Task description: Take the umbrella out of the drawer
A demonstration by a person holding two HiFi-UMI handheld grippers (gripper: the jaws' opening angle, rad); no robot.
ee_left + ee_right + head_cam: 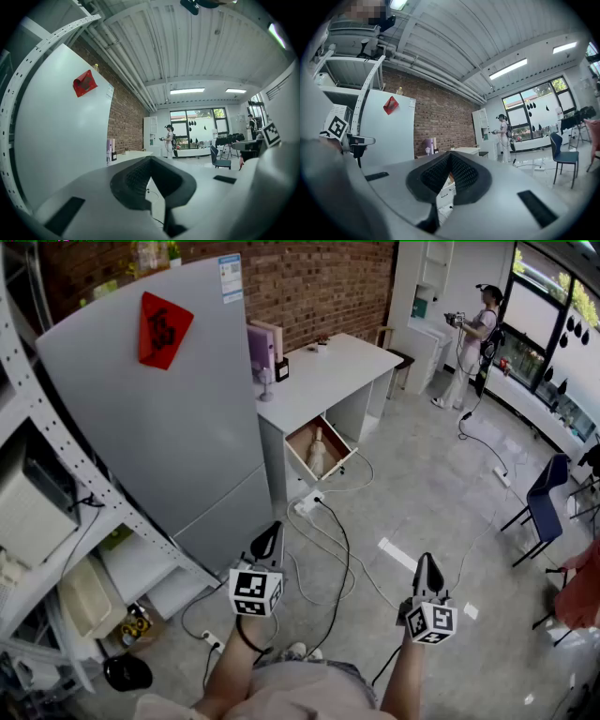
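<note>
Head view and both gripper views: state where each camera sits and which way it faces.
Head view: on the person's head, facing steeply down at floor, fridge, open drawer; both forearms, left gripper, right gripper show.
Left gripper view: rides the left gripper, facing level along its shut jaws toward the desk.
Right gripper view: same on the right gripper, jaws shut.
Shared: all three show the fridge's red decoration.

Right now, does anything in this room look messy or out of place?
The drawer under the desk hangs open with a pale umbrella lying inside. Loose cables sprawl across the floor.
</note>
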